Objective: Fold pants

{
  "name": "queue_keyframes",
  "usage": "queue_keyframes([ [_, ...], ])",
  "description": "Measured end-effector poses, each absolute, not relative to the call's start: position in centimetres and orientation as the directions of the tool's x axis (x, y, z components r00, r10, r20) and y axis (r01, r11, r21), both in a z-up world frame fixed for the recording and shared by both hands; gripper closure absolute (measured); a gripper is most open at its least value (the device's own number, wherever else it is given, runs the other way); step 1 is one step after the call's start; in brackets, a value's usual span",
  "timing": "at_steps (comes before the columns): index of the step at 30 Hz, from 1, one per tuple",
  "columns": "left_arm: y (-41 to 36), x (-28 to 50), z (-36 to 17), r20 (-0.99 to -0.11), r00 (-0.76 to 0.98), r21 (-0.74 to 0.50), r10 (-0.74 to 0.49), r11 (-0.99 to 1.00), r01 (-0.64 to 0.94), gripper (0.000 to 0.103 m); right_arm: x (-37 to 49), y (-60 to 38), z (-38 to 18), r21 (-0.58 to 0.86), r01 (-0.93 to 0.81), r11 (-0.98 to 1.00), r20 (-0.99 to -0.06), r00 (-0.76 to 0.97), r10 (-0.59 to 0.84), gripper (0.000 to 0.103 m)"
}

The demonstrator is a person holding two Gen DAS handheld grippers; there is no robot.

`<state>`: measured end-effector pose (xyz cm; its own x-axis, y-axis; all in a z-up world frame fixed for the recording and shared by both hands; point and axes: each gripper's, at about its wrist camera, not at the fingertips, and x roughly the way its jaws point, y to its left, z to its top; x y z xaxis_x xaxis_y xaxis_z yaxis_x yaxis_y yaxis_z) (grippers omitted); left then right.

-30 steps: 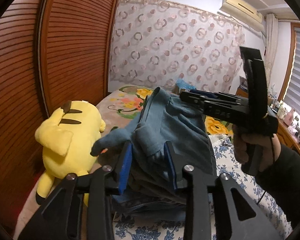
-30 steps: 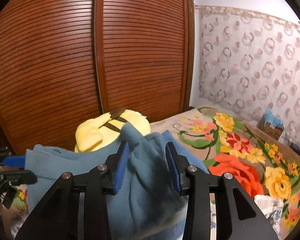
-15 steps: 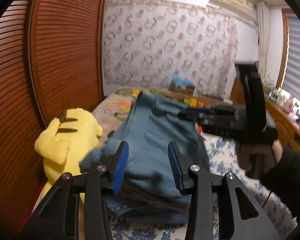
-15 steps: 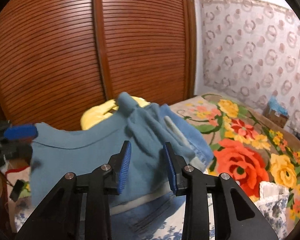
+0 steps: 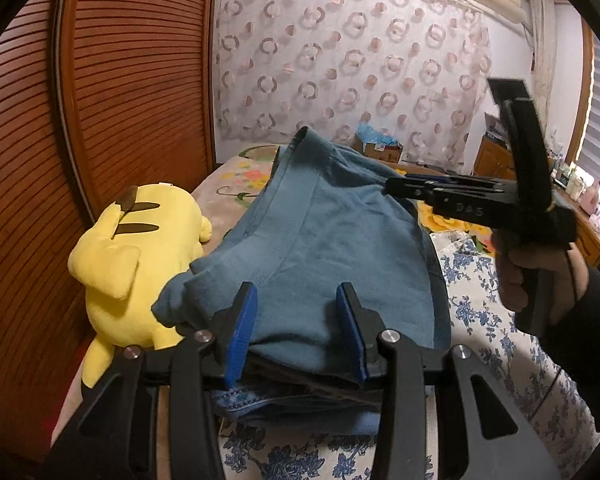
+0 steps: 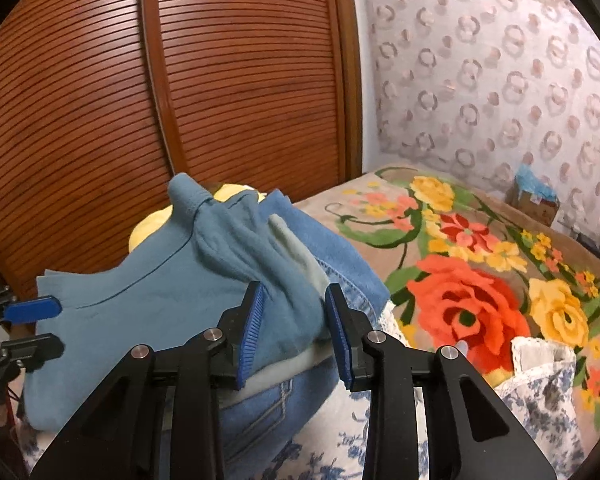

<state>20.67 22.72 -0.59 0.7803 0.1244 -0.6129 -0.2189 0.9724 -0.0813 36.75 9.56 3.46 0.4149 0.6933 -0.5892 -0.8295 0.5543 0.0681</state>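
The folded teal-blue pants (image 5: 324, 240) lie on top of a stack of folded clothes; they also show in the right wrist view (image 6: 148, 304). My left gripper (image 5: 298, 334) is open at the near edge of the pants, its blue pads apart with cloth between them. My right gripper (image 6: 294, 334) is open at the pants' side, over a bunched fold. The right gripper also shows in the left wrist view (image 5: 392, 188) at the pants' far right edge. Blue jeans (image 6: 340, 264) lie beneath in the stack.
A yellow plush toy (image 5: 136, 256) lies left of the stack against the wooden slatted wardrobe doors (image 5: 132, 80). A floral blanket (image 6: 480, 264) covers the bed behind. A blue-flowered white sheet (image 5: 496, 344) lies under the stack. A cardboard box (image 6: 534, 200) stands by the curtain.
The pants were held up bunched, then laid flat onto the stack. Both grippers have opened and drawn back a little from the cloth.
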Motion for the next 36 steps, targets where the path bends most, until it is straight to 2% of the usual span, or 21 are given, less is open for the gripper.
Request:
queue_keyframes([
  [7,22.3,19.9,-0.1,-0.617,0.775,-0.062,0.140,0.972,-0.225,0.062,34.2,7.7,4.7,0.072,-0.821,0.566,-0.576,0.430,0.696,0.067],
  [13,21.4,18.8,0.6,-0.613,0.775,-0.027,0.154,0.976,-0.216,0.055,31.9,6.2,5.6,0.087,-0.822,0.563,-0.559,0.427,0.710,0.063],
  [17,20.5,18.0,1.3,-0.598,0.788,-0.016,0.150,0.980,-0.198,0.044,30.2,4.7,6.3,0.089,-0.813,0.576,-0.548,0.443,0.710,0.058],
  [26,18.1,16.2,3.1,-0.553,0.818,0.009,0.155,0.984,-0.181,0.042,26.9,0.7,7.7,0.069,-0.785,0.615,-0.528,0.494,0.690,0.046],
  [36,14.7,15.0,3.5,-0.551,0.817,0.040,0.171,0.983,-0.180,0.042,23.0,-4.3,8.5,0.054,-0.717,0.695,-0.511,0.578,0.636,0.035],
])
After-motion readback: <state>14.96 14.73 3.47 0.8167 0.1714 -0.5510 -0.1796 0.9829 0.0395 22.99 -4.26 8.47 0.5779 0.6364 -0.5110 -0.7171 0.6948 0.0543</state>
